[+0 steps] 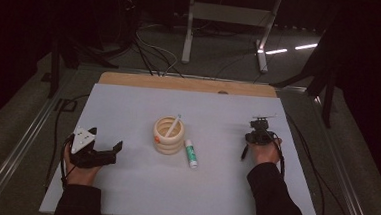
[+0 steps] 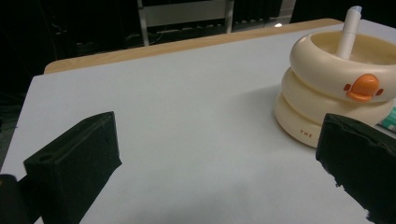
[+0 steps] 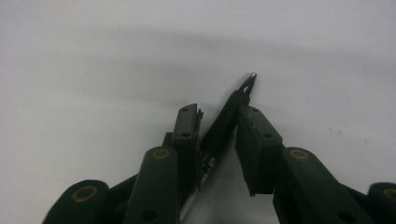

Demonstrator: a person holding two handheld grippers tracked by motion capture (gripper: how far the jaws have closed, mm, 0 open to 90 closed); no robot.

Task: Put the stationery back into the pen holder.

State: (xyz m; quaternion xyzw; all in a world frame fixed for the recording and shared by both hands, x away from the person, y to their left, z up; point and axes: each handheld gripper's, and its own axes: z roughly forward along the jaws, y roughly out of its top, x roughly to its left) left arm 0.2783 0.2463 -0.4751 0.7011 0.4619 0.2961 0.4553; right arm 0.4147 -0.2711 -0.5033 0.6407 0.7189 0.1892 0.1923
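Note:
My right gripper [image 1: 254,139] sits at the right of the white table top [image 1: 123,183], pointing down at it. In the right gripper view its jaws [image 3: 219,112] are shut on a thin black pen [image 3: 233,105] with a metal tip, which slants between the pads. That black pen [image 1: 245,152] hangs beside the hand. My left gripper [image 1: 106,151] rests at the left, open and empty [image 2: 215,163]. A cream ringed holder with an orange duck bill [image 1: 168,135] [image 2: 336,79] stands mid-table with a white pen [image 1: 173,126] [image 2: 349,32] in it.
A white-and-green tube [image 1: 191,153] lies flat just right of the holder. A wooden strip [image 1: 187,84] edges the table's far side. Cables [image 1: 59,129] trail off both grippers, and a metal stand [image 1: 229,19] is on the floor beyond.

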